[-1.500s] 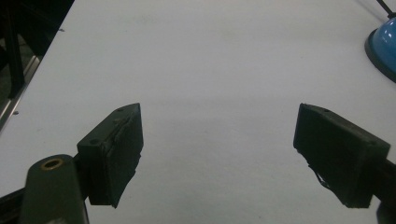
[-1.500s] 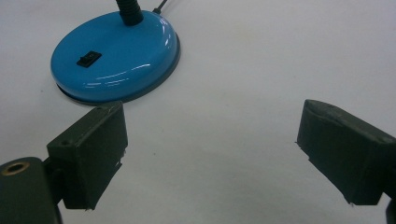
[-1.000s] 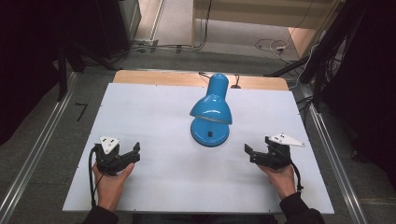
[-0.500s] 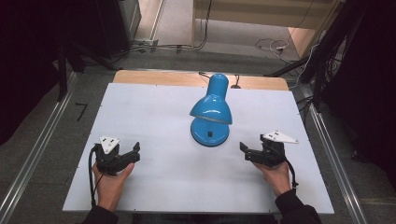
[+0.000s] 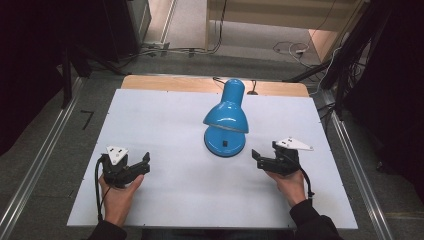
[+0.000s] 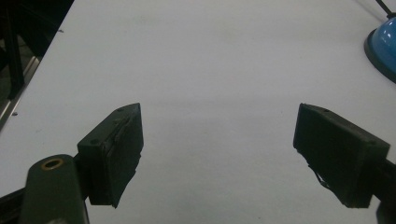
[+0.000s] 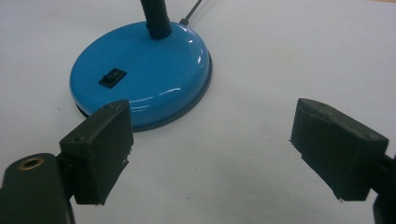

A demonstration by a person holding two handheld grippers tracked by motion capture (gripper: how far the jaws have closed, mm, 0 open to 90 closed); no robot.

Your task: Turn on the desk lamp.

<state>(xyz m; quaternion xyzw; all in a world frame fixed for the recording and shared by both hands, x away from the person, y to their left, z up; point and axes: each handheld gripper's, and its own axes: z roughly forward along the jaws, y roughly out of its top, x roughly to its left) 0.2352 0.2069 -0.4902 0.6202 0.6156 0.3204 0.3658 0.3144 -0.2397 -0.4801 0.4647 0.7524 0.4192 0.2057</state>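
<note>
A blue desk lamp (image 5: pixel 226 117) stands mid-table, its shade bent forward over its round base (image 5: pixel 218 145). The base (image 7: pixel 149 70) carries a black rocker switch (image 7: pixel 112 78) and a black flexible neck. My right gripper (image 5: pixel 256 159) sits just right of the base, pointing left at it. Its jaws (image 7: pixel 210 149) stand wide apart and have just been closing slightly, with nothing but bare table between them. My left gripper (image 5: pixel 145 162) rests at the front left, open and empty (image 6: pixel 217 154). The lamp base's edge (image 6: pixel 385 44) lies far to its right.
The white tabletop (image 5: pixel 165 115) has a wooden strip (image 5: pixel 165 83) along its far edge, where the lamp's black cord (image 5: pixel 217 80) runs off. Metal rails (image 5: pixel 45 155) flank the table on both sides. Cables lie on the floor beyond.
My right gripper has shifted a little left, closer to the lamp base. The left gripper and the lamp have stayed put.
</note>
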